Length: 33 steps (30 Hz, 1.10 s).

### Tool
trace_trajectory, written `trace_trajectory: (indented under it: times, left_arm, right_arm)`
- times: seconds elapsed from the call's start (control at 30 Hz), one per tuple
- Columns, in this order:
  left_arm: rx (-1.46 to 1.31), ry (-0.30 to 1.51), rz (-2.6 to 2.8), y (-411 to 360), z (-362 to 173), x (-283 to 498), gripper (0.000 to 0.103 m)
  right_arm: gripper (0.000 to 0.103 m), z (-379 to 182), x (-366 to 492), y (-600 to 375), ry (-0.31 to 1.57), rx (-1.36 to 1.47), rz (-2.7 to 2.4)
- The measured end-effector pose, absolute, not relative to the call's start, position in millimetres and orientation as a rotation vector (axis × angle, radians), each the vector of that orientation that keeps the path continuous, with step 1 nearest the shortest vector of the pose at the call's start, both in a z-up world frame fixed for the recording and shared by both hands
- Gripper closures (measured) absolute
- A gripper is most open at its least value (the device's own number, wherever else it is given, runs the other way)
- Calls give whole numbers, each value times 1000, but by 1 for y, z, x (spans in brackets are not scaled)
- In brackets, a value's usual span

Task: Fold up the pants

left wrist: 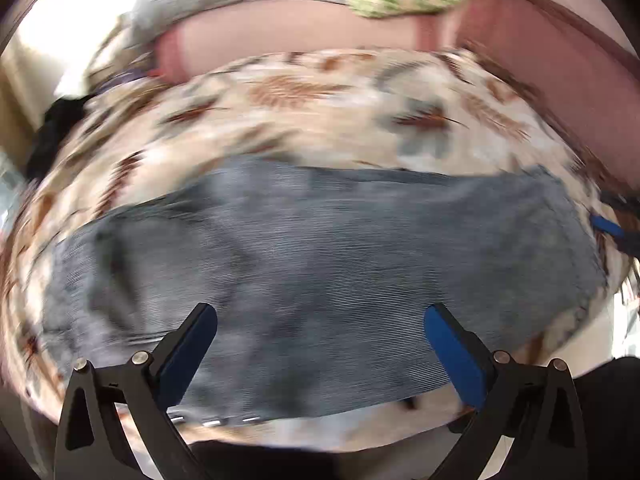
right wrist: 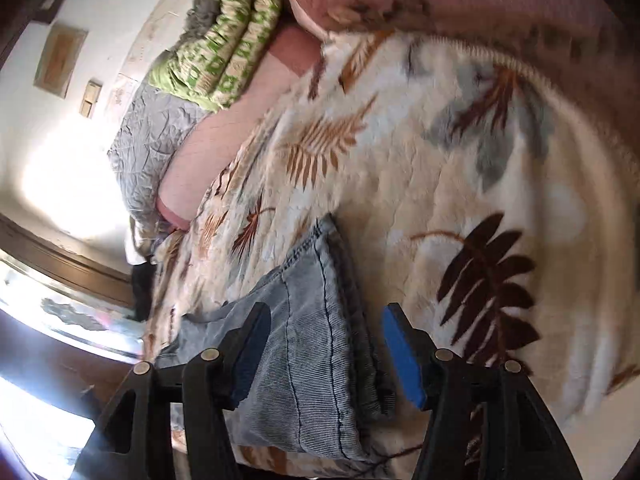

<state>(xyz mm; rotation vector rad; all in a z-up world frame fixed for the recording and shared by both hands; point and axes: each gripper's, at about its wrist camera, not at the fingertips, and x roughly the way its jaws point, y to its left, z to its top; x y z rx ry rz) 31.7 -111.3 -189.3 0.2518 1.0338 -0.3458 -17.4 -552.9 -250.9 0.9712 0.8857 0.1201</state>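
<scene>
Faded blue-grey pants (left wrist: 320, 272) lie folded flat across a cream blanket with a leaf print (left wrist: 304, 112). My left gripper (left wrist: 320, 320) hovers over the pants, blurred by motion, with its blue pads wide apart and nothing between them. In the right wrist view the same pants (right wrist: 308, 340) show as a folded stack with a stitched seam, seen from one end. My right gripper (right wrist: 326, 344) is open above that end, with the fabric showing in the gap and the pads not pressing on it. A blue pad of the right gripper (left wrist: 608, 230) shows at the right edge of the left wrist view.
The blanket covers a bed with a pink sheet (right wrist: 224, 128). A green patterned quilt (right wrist: 224, 40) and a grey crinkled cover (right wrist: 148, 148) lie at the far end. A bright window (right wrist: 60, 308) and a wall with a framed picture (right wrist: 60, 60) are on the left.
</scene>
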Motion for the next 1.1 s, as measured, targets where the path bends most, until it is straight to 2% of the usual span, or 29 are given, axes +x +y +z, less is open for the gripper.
trace_trajectory:
  times: [0.17, 0.43, 0.47, 0.53, 0.6, 0.83, 1.1]
  left_arm:
    - [293, 1048, -406, -154, -205, 38, 0]
    - [299, 1159, -329, -167, -252, 67, 0]
    - [298, 1145, -325, -168, -250, 66, 0]
    - [318, 1144, -322, -171, -249, 65, 0]
    - [306, 1157, -332, -169, -248, 65, 0]
    - [225, 1162, -294, -132, -228, 61, 0]
    - [155, 1071, -206, -70, -186, 49, 0]
  right_arm:
    - [41, -276, 9, -548, 988, 955, 104]
    - [42, -269, 31, -511, 1014, 761, 202]
    - [45, -269, 32, -506, 1023, 757, 227]
    - [71, -269, 34, -496, 1044, 724, 246]
    - [83, -269, 35, -490, 1053, 737, 282]
    - [83, -236, 29, -481, 923, 734, 347]
    - [83, -209, 35, -444, 840, 804, 547]
